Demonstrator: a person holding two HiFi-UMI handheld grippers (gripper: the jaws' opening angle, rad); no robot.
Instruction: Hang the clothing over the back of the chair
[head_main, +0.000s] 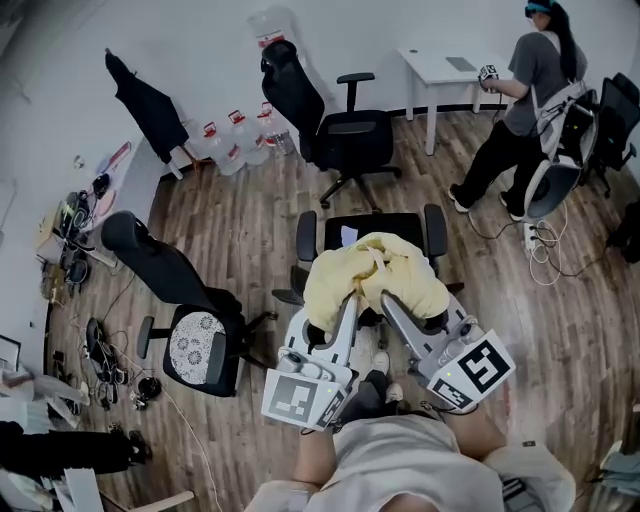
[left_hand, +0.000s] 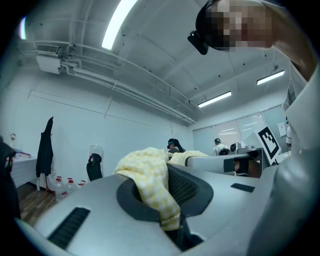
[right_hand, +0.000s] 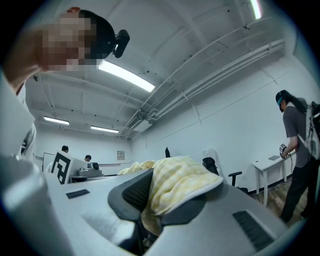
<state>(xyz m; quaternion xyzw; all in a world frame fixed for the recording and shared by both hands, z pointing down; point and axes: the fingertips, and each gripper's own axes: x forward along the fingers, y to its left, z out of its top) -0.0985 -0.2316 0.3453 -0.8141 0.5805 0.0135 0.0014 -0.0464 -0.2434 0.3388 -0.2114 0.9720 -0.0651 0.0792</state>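
Observation:
A pale yellow checked garment (head_main: 370, 275) is bunched up between my two grippers, held above a black office chair (head_main: 368, 232) seen from behind in the head view. My left gripper (head_main: 333, 318) is shut on the garment's left part; in the left gripper view the yellow cloth (left_hand: 150, 182) runs down into the closed jaws. My right gripper (head_main: 402, 312) is shut on the right part, where the cloth (right_hand: 175, 192) drapes over its jaw in the right gripper view. The chair's seat and backrest are partly hidden under the cloth.
A second black chair (head_main: 335, 125) stands further back, and a third with a patterned cushion (head_main: 195, 345) at the left. Water bottles (head_main: 235, 140) line the far wall. A person (head_main: 520, 110) stands by a white desk (head_main: 445, 75) at the back right. Cables (head_main: 100, 360) litter the left floor.

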